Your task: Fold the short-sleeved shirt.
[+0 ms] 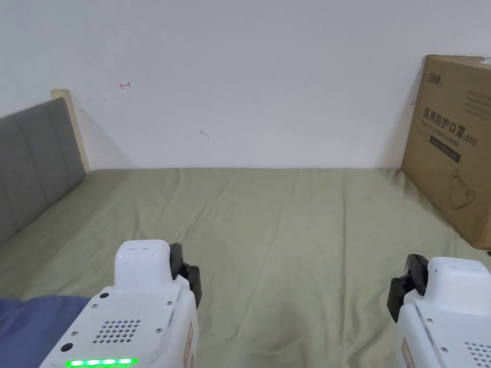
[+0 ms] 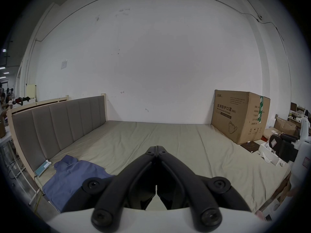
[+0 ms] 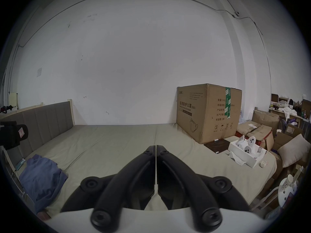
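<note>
Presently, item by item.

Head view: left gripper (image 1: pixel 191 280) and right gripper (image 1: pixel 400 292), white housings held low over a green bed sheet (image 1: pixel 287 225), well apart from each other. Jaw state cannot be told from this angle. Blue shirt (image 1: pixel 33 326) at the near left corner, just beside the left gripper's housing, partly cut off. Grey headboard (image 1: pixel 33 158) far left; cardboard box (image 1: pixel 455 158) far right, against the white wall.

Left gripper view: left gripper (image 2: pixel 156 148), jaws together, tips meeting, nothing between them. Shirt (image 2: pixel 70 177) crumpled at the near left of the bed, collar toward the headboard (image 2: pixel 58 124). Phone (image 2: pixel 42 167) just beside the shirt's far left edge, against the headboard. Box (image 2: pixel 239 117) far right.

Right gripper view: right gripper (image 3: pixel 156 147), jaws together, empty. Shirt (image 3: pixel 40 174) bunched at the near left; white tray (image 3: pixel 245 154) of small items near right, beyond it a pillow.

Assessment: folding not yet begun; the shirt lies unspread.

Risks: a grasp on the heap may catch several layers and lift a tangle; dragging the shirt may sweep the phone along or pull the sheet into wrinkles.
</note>
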Tool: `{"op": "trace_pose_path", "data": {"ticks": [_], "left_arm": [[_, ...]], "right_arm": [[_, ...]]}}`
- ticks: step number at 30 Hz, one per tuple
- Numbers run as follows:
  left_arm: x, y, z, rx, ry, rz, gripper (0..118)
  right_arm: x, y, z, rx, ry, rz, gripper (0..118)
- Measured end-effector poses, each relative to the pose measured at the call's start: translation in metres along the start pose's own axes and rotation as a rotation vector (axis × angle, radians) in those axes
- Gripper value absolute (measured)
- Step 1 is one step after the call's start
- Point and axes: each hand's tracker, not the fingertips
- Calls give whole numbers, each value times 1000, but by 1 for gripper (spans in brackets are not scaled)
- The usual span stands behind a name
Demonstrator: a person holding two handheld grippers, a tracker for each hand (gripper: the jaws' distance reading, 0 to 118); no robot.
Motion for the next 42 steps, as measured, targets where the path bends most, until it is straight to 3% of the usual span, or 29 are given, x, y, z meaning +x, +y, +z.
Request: {"op": "trace_pose_path", "data": {"ticks": [6, 10, 16, 20, 28, 29, 30, 31, 33, 34, 42], "left_arm": [[-7, 3, -1, -5, 2, -5, 0], [-34, 7, 11, -6, 80, -27, 0], [-107, 6, 43, -33, 304, 53, 0], [-144, -1, 57, -71, 444, 60, 0], [-199, -42, 20, -264, 475, 195, 1], [-208, -53, 9, -296, 472, 238, 12], [-216, -61, -3, -347, 474, 275, 30], [-225, -77, -18, -403, 432, 298, 58], [-237, -99, -45, -494, 388, 352, 96], [-241, -111, -57, -520, 357, 359, 104], [-258, -184, -152, -797, 312, 280, 104]], "right_arm": [[-13, 4, -3, 1, 38, 26, 1], [-37, 12, -12, -8, 167, 12, 1], [-118, 8, -16, -9, 376, 111, 1], [-160, 3, -12, -45, 535, 93, 1], [-194, -10, -15, -107, 624, 146, 1], [-195, -13, -17, -121, 621, 150, 1], [-195, -16, -20, -135, 617, 152, 1], [-196, -20, -24, -151, 613, 154, 1], [-197, -28, -34, -194, 602, 159, 1], [-198, -33, -41, -227, 589, 164, 1], [-208, -66, -82, -376, 554, 179, 1]]}}
